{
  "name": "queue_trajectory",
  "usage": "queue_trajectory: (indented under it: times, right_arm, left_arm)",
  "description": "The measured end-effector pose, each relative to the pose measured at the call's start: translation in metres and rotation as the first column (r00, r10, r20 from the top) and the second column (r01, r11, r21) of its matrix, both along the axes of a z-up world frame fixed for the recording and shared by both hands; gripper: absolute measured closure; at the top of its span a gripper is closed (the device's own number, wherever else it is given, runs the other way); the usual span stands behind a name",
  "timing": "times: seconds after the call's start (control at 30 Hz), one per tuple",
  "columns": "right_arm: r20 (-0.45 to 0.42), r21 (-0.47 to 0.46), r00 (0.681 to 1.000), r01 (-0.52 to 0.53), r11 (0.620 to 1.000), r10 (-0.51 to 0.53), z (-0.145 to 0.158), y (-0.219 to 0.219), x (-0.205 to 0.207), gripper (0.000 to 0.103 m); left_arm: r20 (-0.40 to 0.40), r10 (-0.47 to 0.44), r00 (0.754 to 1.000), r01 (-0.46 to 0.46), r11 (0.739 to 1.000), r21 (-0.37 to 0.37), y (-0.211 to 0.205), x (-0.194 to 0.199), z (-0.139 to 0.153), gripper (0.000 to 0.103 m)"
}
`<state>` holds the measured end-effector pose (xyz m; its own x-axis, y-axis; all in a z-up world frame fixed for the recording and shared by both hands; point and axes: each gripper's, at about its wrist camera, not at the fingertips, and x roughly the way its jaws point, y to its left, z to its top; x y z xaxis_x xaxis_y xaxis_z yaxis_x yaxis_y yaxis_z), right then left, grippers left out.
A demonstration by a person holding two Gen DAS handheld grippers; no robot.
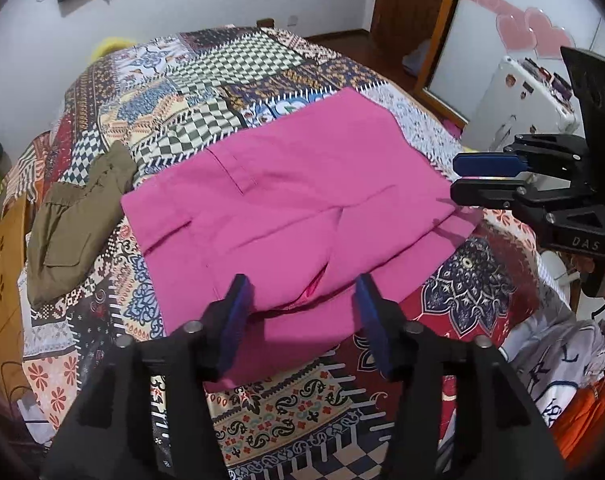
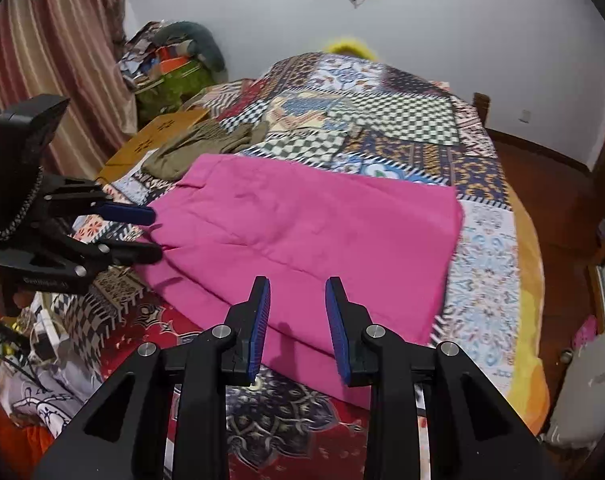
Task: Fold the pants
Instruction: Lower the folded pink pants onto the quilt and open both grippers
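Pink woven cloth, the pants (image 1: 286,208) lay folded into a rough rectangle at the centre of both views on a patchwork bedspread (image 1: 206,80). They looked light, limp and crease-prone, likely to sag and slide unless pinched at a doubled edge or corner. The left gripper (image 1: 302,316) hung over the near edge with jaws apart, gripping nothing; the right gripper (image 2: 297,320) was likewise released, its narrower gap empty. An olive garment (image 1: 74,220) lay at the left of the left-wrist view. White walls, a striped curtain (image 2: 42,60) and a wooden floor surrounded the bed.
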<state>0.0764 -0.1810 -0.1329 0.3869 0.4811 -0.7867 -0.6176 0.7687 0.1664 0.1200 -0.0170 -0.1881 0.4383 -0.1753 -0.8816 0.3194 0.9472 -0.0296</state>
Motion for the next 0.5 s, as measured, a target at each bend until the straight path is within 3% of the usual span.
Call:
queue_trajectory:
  times: [0.27,0.4,0.43,0.5]
  right_arm:
    - [-0.040,-0.005,0.999,-0.034,0.999,0.034,-0.012,0.012,0.002,0.077]
    - [-0.057,-0.008,0.997,-0.046,0.999,0.045,-0.016,0.015,0.004,0.076]
    - [-0.061,-0.008,0.997,-0.049,0.999,0.048,-0.017,0.016,0.004,0.074]
    - [-0.058,-0.010,0.997,-0.051,0.999,0.051,-0.018,0.018,0.003,0.059]
  left_arm:
    - [-0.029,0.006,1.000,-0.004,0.996,0.089,-0.005,0.012,-0.024,0.038]
    - [0.016,-0.015,1.000,0.013,0.993,0.116,-0.012,0.015,-0.023,0.039]
    - [0.023,-0.018,1.000,0.015,0.993,0.117,-0.013,0.016,-0.021,0.042]
    - [0.030,-0.026,0.999,0.022,0.994,0.109,-0.014,0.020,-0.018,0.050]
